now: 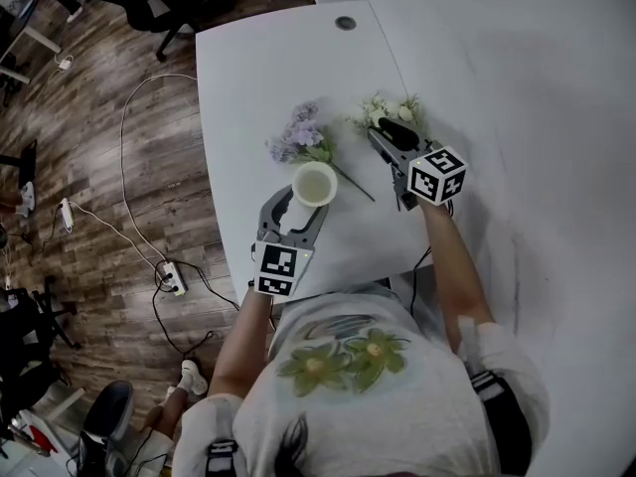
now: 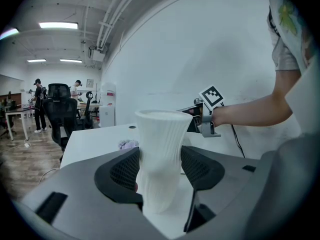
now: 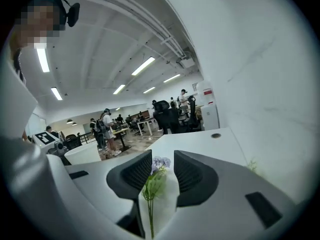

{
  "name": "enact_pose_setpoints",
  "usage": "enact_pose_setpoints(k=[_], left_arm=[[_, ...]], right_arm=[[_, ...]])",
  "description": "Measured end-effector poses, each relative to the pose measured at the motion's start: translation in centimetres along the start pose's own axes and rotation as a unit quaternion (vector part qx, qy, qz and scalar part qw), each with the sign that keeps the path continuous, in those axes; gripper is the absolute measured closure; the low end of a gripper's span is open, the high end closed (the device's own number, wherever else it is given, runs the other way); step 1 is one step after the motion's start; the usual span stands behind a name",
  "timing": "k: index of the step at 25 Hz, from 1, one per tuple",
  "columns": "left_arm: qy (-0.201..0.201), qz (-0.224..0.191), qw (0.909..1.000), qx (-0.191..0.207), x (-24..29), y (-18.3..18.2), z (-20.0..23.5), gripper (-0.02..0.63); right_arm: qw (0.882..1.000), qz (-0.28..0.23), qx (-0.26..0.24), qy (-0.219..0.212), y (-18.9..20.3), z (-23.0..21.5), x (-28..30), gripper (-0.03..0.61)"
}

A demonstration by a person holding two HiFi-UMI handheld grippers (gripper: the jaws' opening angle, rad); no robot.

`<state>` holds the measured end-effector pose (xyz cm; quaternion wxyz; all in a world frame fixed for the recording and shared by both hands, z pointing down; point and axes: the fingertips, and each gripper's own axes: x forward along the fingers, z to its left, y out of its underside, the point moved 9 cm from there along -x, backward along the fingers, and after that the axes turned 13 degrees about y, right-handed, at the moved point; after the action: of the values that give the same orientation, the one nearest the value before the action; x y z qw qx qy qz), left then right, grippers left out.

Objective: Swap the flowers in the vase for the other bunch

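The white ribbed vase (image 1: 314, 183) stands empty near the table's front edge, and my left gripper (image 1: 303, 202) is shut on it; its pads press both sides of the vase (image 2: 159, 154). A purple bunch (image 1: 301, 137) lies flat on the table just behind the vase, stem toward the right. The white-and-green bunch (image 1: 383, 110) lies further right. My right gripper (image 1: 390, 135) hovers over that bunch's near end, jaws open, nothing pressed between them. In the right gripper view the purple bunch (image 3: 160, 163) shows through the gap, lying on the table.
The white table (image 1: 258, 78) has a round cable hole (image 1: 345, 23) at its far end. A white wall (image 1: 537, 117) runs along the right. Wood floor with cables and a power strip (image 1: 171, 278) lies left. Office chairs and people stand far behind.
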<state>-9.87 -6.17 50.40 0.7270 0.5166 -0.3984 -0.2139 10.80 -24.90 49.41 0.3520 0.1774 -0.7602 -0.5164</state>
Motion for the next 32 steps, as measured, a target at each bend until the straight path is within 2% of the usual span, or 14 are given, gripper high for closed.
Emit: enact_pose_setpoints(k=[5, 14, 21, 28, 32], left_arm=[[0.002, 0.004, 1.0, 0.0, 0.0, 0.0, 0.1, 0.333], [0.008, 0.008, 0.9999, 0.001, 0.0, -0.3, 0.2, 0.333], [0.011, 0.006, 0.9999, 0.002, 0.1, -0.2, 0.1, 0.333], [0.015, 0.005, 0.9999, 0.0, 0.3, -0.1, 0.2, 0.333], [0.032, 0.006, 0.9995, 0.001, 0.2, -0.4, 0.6, 0.333]], right_arm=[[0.997, 0.028, 0.025, 0.067, 3.0, -2.0, -2.7, 0.449], [0.989, 0.076, 0.049, 0.121, 5.9, -3.0, -3.6, 0.436], [0.97, 0.129, 0.098, 0.18, 6.7, -5.2, -2.3, 0.4], [0.956, 0.17, 0.106, 0.213, 6.5, -7.1, 0.8, 0.368], [0.946, 0.206, 0.093, 0.234, 7.2, -7.7, 3.0, 0.364]])
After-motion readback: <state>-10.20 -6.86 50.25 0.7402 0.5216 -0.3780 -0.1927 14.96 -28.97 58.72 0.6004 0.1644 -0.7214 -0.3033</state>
